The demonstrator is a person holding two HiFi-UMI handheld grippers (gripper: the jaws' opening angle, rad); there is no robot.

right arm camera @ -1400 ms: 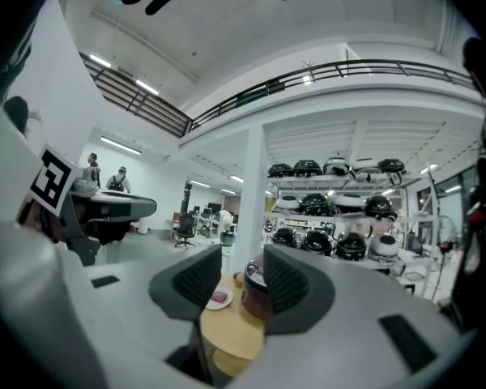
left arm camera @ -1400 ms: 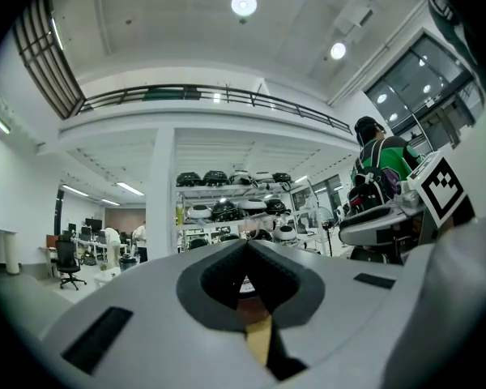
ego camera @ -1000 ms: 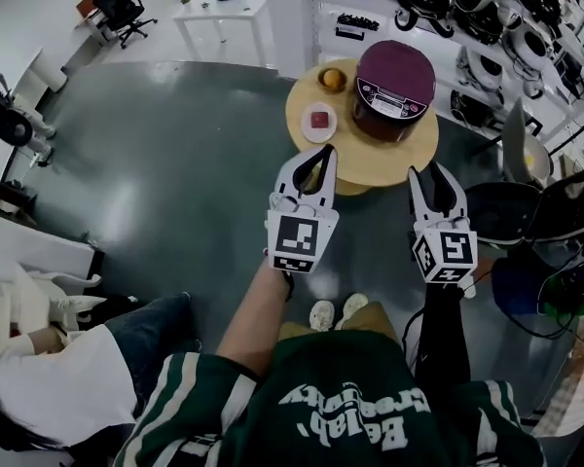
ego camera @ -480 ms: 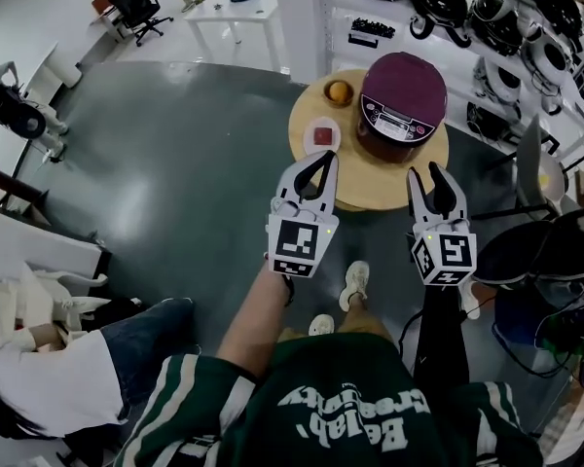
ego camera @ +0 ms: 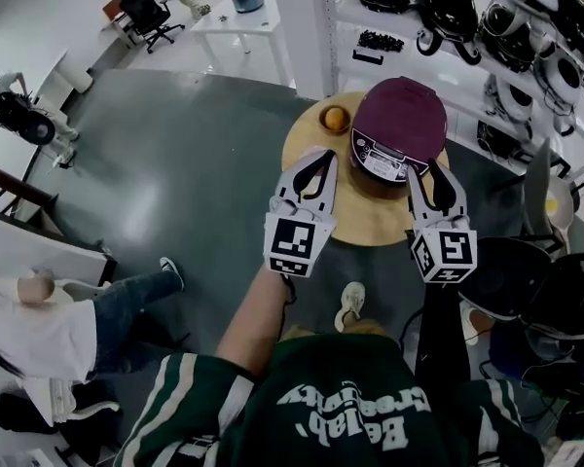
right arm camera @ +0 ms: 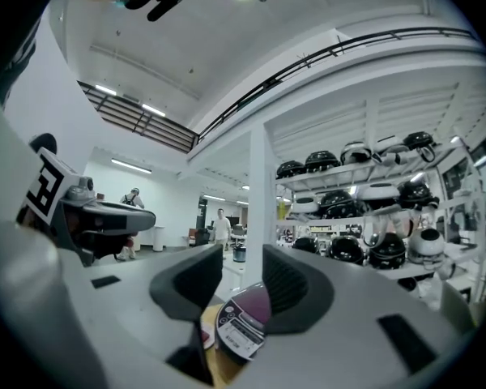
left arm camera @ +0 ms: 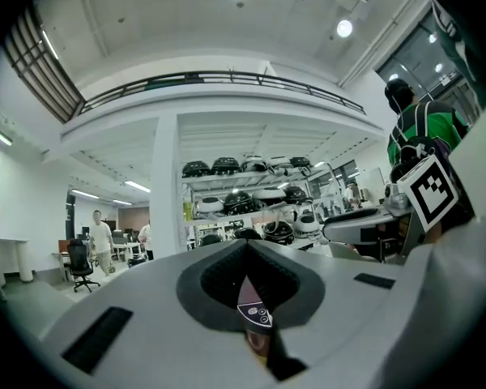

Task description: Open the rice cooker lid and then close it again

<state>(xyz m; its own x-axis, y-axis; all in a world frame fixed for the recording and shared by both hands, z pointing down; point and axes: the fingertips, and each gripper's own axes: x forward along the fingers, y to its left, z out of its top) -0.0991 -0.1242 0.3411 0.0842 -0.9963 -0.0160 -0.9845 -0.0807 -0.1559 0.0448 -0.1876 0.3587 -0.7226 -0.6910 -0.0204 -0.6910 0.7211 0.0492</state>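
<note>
Two grippers are held over the near edge of the table [ego camera: 370,224]. The left gripper [ego camera: 323,160] is closed on nothing, and the right gripper [ego camera: 426,175] is held apart and empty. The cooker [ego camera: 401,117], lid down, is set at the far right, with an orange [ego camera: 334,119] just beside it. Shelves [ego camera: 487,27] are crowded close behind, and open floor [ego camera: 175,163] is left on the left.

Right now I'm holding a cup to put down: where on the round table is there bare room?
The table is bare along its near edge, in front of the rice cooker, between the left gripper and right gripper. The far side is crowded: orange beside cooker. Under the left gripper is hidden.
</note>
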